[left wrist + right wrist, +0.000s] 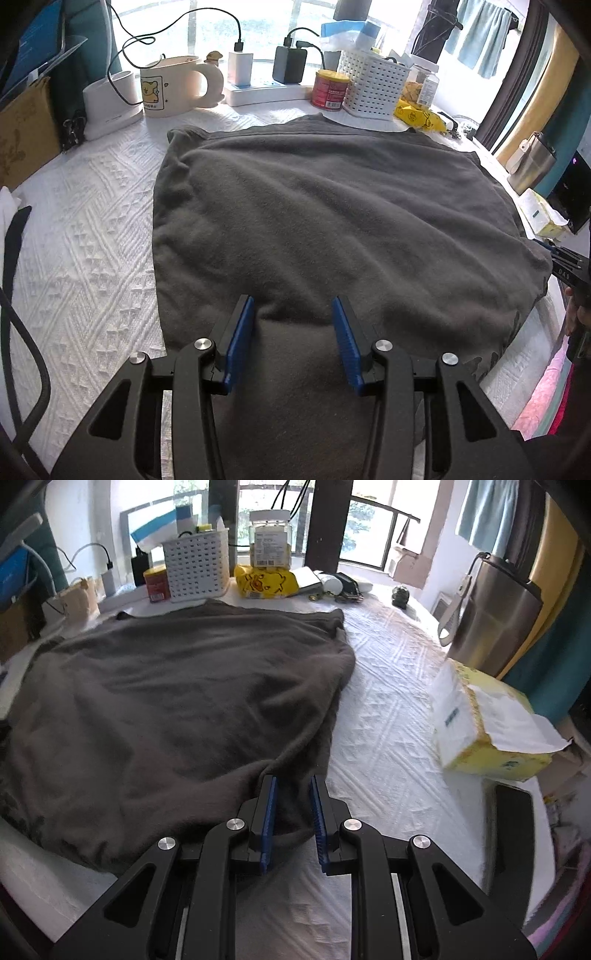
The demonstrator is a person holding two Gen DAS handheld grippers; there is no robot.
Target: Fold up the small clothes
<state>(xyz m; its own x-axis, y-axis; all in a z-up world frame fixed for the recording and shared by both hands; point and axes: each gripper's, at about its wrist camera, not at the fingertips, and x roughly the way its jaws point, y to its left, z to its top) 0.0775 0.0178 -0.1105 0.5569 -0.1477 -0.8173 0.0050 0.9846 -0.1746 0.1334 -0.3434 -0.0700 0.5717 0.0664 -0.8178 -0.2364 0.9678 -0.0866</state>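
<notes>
On the white quilted table cover (85,236), embossed with diamond and zigzag patterns, one dark grey garment (332,206) of soft fleecy cloth is spread flat, its near hem cut off by the bottom of the left wrist view and hidden under the gripper bodies. The left gripper (293,343) is seen with its two blue ribbed pads set wide apart above the near edge of the garment; cloth lies between and below them, but no grip on it can be made out. The right gripper (293,819) is seen at the garment's near right corner (291,805), its pads narrowed with a bunched fold of cloth between them; whether the pads actually pinch the fold is hard to tell, and a gap appears to remain. A printed mark on the garment's edge (513,325) is too blurred to be read. Along the window side one cream mug (173,86) with a cartoon print, one red tin (330,89), one white perforated plastic basket (373,85) and one yellow snack bag (419,116) are ranged. To the right one yellow tissue box (487,723) and one steel tumbler (491,620) are placed, clear of the garment.
</notes>
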